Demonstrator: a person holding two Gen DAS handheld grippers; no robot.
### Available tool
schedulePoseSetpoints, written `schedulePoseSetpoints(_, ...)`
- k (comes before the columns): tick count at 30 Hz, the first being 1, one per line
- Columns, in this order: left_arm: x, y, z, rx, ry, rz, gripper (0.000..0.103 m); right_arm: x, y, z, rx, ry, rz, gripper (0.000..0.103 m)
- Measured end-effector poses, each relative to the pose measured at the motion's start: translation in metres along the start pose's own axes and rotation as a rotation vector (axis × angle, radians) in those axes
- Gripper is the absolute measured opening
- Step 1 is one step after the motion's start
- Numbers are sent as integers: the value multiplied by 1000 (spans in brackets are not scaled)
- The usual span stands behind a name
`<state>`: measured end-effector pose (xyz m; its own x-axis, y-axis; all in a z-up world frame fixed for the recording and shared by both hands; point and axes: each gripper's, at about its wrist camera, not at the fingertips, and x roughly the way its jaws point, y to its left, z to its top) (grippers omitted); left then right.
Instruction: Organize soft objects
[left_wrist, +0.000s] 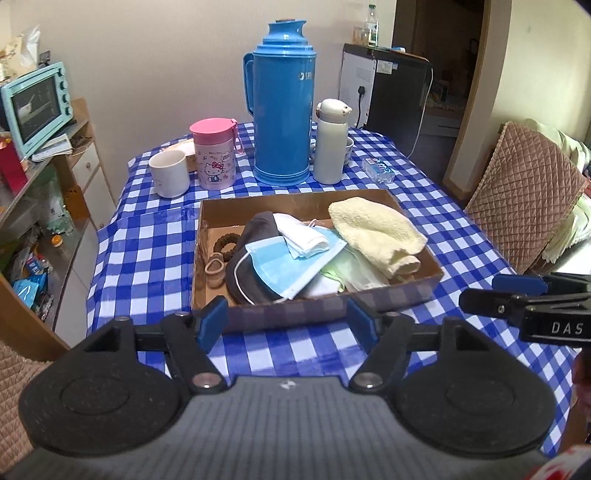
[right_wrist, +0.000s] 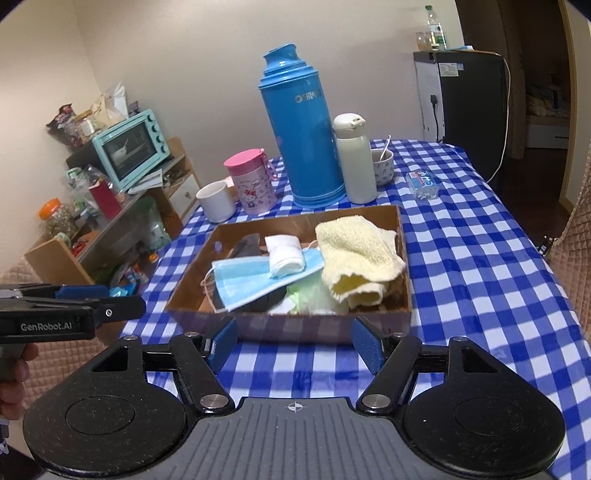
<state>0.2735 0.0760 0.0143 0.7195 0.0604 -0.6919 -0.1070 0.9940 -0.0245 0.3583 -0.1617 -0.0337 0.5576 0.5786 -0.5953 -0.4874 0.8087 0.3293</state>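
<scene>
From my left wrist camera, my left gripper tilts down toward the table, short of the box; its jaws stand wide with only checked cloth between them; the right gripper juts in level from the right edge, its blue pads seen side-on. The box sits mid-table; in it lie a yellow towel at the right, blue masks in the middle over a dark cloth, a white cloth on top, and hair ties at the left.

From my right wrist camera, the right gripper also pitches down just before the box, jaws wide, nothing held; the left gripper reaches in from the left, a hand under it; the towel lies against the right wall, the masks left of it; a blue flask stands behind.
</scene>
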Motion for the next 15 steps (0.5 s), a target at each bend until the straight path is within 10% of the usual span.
schedulePoseSetpoints(15,-67,-48,-56,-34,-12,66,80,-55,-12,-37,-22,17,46,70)
